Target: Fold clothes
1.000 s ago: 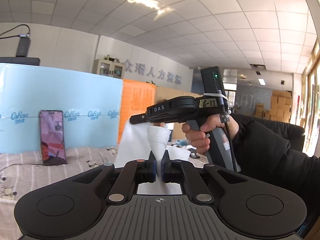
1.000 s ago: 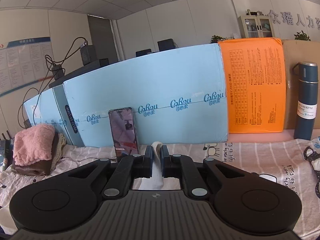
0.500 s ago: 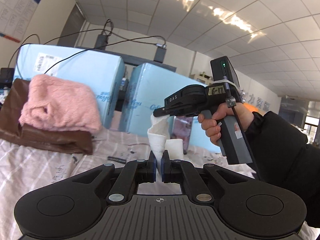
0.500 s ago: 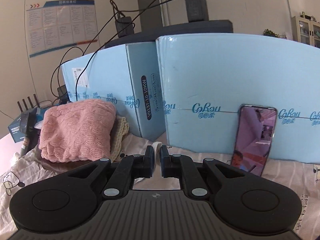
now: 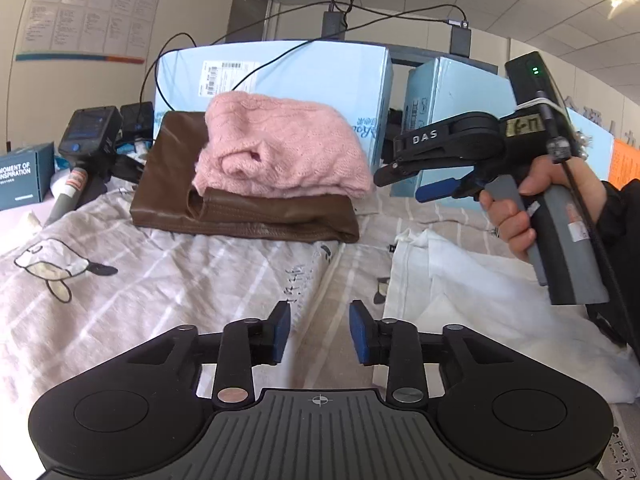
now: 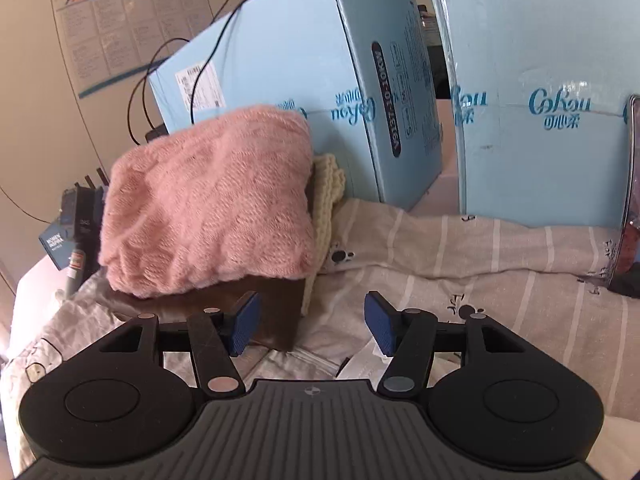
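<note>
Fingers of the left gripper (image 5: 316,332) and right gripper (image 6: 312,322) are spread apart and empty, while the white garment (image 5: 460,300) lies loose on the bed sheet (image 5: 168,280) at right. Regrasping carelessly could pinch the sheet too, or drag cloth into the nearby pink sweater (image 5: 276,152) stack.

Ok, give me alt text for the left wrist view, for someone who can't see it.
The left gripper hangs open over a patterned bedsheet. Beside it the right gripper, also open, is above a white garment; behind, a pink sweater tops brown leather clothing.
</note>
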{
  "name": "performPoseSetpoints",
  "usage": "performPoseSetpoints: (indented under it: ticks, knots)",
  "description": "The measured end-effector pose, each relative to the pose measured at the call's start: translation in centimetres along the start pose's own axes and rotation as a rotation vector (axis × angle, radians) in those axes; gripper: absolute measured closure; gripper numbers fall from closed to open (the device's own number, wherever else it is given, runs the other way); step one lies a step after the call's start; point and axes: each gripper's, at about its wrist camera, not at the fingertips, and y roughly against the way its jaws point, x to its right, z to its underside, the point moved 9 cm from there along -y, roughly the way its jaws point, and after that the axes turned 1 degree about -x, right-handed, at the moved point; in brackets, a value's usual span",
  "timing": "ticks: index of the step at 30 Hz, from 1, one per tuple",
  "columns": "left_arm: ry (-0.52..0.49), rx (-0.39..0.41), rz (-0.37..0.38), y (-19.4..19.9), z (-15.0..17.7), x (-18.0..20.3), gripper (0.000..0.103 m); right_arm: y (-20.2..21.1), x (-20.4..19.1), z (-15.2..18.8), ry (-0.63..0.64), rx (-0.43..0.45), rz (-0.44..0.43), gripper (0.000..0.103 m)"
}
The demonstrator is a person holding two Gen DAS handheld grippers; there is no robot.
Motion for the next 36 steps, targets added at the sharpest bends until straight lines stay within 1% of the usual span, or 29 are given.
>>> performPoseSetpoints:
  ticks: [1,2,3,4,5,7,8,10,12,14,15,16,18,19,22,23,25,26,29,31,34,36]
  knots:
    - [-0.042,0.034,0.028,0.0,-1.0,0.7,0.040,1.9,0.2,-0.8,0.007,0.027,-0.010,0.042]
    - [-0.090,0.068,0.062,0.0,-1.9,1.7,0.033,3.8,0.6,-1.4,0.011,0.053,-0.018,0.039]
    - [-0.139,0.103,0.097,0.1,-2.8,2.6,0.031,6.1,1.3,-1.8,0.019,0.084,-0.020,0.034]
    - [-0.191,0.119,0.120,-0.2,-3.5,3.6,0.031,8.7,2.3,-2.1,0.031,0.118,-0.019,0.032]
    - [-0.249,0.120,0.125,-0.9,-4.1,4.6,0.031,11.1,3.5,-2.2,0.045,0.150,-0.003,0.030]
    - [-0.361,0.138,0.132,-2.5,-5.3,6.7,0.031,15.6,6.7,-1.7,0.070,0.201,0.092,0.027]
    - [-0.412,0.150,0.161,-3.3,-5.7,7.9,0.031,17.9,8.4,-1.2,0.083,0.220,0.150,0.026]
    - [-0.515,0.160,0.264,-4.6,-6.2,11.0,0.031,20.9,11.6,0.9,0.104,0.215,0.247,0.025]
    - [-0.613,0.144,0.377,-5.9,-6.1,14.5,0.031,23.6,14.7,3.1,0.125,0.199,0.336,0.025]
    - [-0.712,0.116,0.476,-6.9,-5.2,17.7,0.031,26.3,17.7,5.3,0.146,0.183,0.425,0.025]
    - [-0.773,0.103,0.514,-7.2,-4.4,19.2,0.031,27.7,19.3,6.5,0.157,0.175,0.469,0.025]
    - [-0.839,0.091,0.547,-7.3,-3.5,20.5,0.031,28.8,20.4,7.6,0.152,0.159,0.486,0.025]
    - [-0.970,0.066,0.613,-7.6,-1.6,23.2,0.031,29.9,21.5,9.8,0.130,0.121,0.456,0.025]
    - [-1.028,0.059,0.620,-7.8,-0.8,23.8,0.031,30.3,21.5,10.8,0.143,0.106,0.435,0.025]
    - [-1.193,0.046,0.610,-8.4,1.3,25.0,0.031,29.7,20.4,12.5,0.248,0.038,0.394,0.027]
    - [-1.230,0.045,0.620,-8.4,1.7,25.2,0.031,29.3,20.2,12.8,0.285,0.017,0.384,0.027]
    - [-1.282,0.044,0.653,-8.3,2.2,25.4,0.031,28.4,20.1,13.0,0.349,-0.017,0.377,0.027]
    - [-1.302,0.044,0.673,-8.2,2.3,25.6,0.031,28.1,20.8,12.9,0.354,-0.029,0.392,0.027]
    - [-1.376,0.073,0.741,-7.7,2.8,26.8,0.031,27.4,23.6,13.0,0.313,-0.067,0.440,0.027]
    - [-1.438,0.119,0.763,-7.8,3.2,27.8,0.030,26.9,24.7,13.8,0.283,-0.097,0.439,0.027]
    - [-1.494,0.159,0.797,-8.1,3.6,29.4,0.030,26.5,23.8,15.0,0.287,-0.127,0.363,0.027]
    - [-1.470,0.133,0.849,-8.3,3.4,29.9,0.031,26.8,22.7,15.2,0.293,-0.121,0.306,0.027]
